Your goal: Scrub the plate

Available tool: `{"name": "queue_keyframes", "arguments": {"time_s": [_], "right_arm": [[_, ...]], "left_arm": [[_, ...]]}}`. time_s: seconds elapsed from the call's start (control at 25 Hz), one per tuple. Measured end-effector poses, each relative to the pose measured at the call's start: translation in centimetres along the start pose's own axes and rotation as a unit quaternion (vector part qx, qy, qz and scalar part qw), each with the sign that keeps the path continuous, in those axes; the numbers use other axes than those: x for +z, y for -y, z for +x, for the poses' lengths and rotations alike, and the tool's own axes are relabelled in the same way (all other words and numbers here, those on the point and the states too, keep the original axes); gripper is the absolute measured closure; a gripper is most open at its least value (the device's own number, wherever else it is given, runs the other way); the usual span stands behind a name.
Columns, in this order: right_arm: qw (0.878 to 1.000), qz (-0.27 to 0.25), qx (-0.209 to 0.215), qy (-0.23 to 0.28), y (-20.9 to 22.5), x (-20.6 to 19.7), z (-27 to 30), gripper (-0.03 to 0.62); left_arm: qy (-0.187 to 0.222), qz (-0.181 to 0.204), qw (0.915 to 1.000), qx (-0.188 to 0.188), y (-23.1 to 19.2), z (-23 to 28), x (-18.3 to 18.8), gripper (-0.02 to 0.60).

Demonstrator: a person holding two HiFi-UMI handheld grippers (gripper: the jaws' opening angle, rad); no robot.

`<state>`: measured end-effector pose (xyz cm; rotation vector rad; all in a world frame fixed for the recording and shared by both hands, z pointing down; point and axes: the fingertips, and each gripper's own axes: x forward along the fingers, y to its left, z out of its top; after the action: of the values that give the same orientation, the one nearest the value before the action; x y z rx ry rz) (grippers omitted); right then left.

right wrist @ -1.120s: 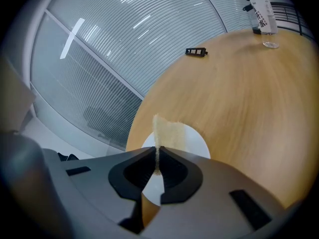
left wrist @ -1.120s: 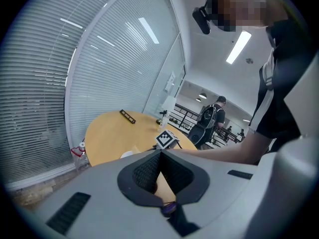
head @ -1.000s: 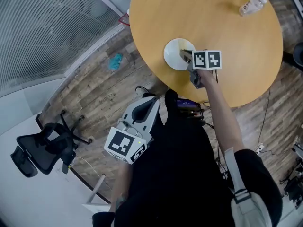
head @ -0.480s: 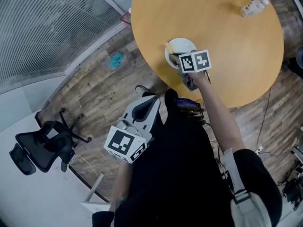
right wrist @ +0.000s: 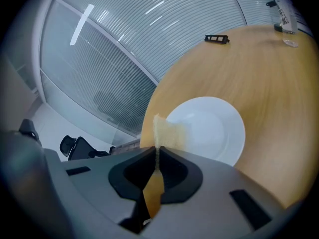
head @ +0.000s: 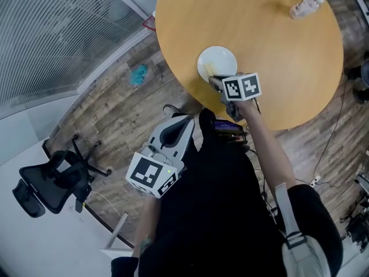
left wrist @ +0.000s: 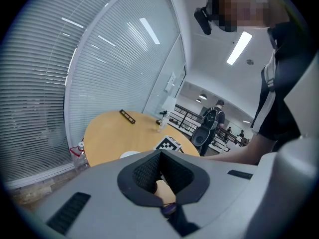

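Note:
A white plate [head: 217, 62] lies on the round wooden table [head: 271, 45] near its front edge. My right gripper [head: 215, 81] reaches to the plate's near rim and is shut on a thin yellow sponge [right wrist: 168, 132]. In the right gripper view [right wrist: 158, 151], the sponge sticks out past the jaws over the left rim of the plate [right wrist: 212, 128]; whether they touch does not show. My left gripper [head: 174, 133] hangs low beside my body, off the table, shut with nothing held. In its own view [left wrist: 160, 158], the table [left wrist: 112, 128] lies beyond it.
A clear bottle [head: 305, 4] stands at the table's far right, and a small black strip [right wrist: 217, 38] lies on the far side. A black office chair [head: 52, 183] and a teal scrap [head: 138, 74] are on the wood floor to the left. Window blinds run along the left.
My right gripper, holding the sponge, has drawn back across the plate from its right side to its near rim. The left gripper has stayed put.

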<state>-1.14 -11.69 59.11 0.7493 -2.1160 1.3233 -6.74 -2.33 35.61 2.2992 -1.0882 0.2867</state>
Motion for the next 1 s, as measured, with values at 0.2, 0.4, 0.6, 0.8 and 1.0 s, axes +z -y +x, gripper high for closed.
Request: {"name": "queue_keyframes", "arguments": {"time_s": [0.2, 0.4, 0.6, 0.8, 1.0], "right_arm": [[1.000, 0.016, -0.017, 0.015, 2.1, -0.3, -1.8, 0.563], [0.998, 0.038, -0.038, 0.042, 4.5, 0.9, -3.7, 0.563], [0.996, 0.038, -0.051, 0.054, 6.6, 3.0, -4.3, 0.565], [0.997, 0.026, -0.053, 0.049, 7.1, 5.0, -3.5, 0.563], [0.998, 0.010, -0.046, 0.034, 6.2, 5.9, -1.6, 0.563]], "left_arm": [[-0.004, 0.004, 0.9999, -0.014, 0.3, 1.1, 0.1, 0.571], [-0.009, 0.010, 0.9997, -0.020, 0.5, 1.5, 0.6, 0.571], [-0.012, 0.009, 0.9998, -0.016, 0.2, 1.6, 0.5, 0.571], [-0.015, 0.005, 0.9998, -0.009, 0.0, 1.6, 0.6, 0.571], [-0.015, -0.003, 0.9999, 0.004, -0.6, 1.0, 0.4, 0.571]]}}
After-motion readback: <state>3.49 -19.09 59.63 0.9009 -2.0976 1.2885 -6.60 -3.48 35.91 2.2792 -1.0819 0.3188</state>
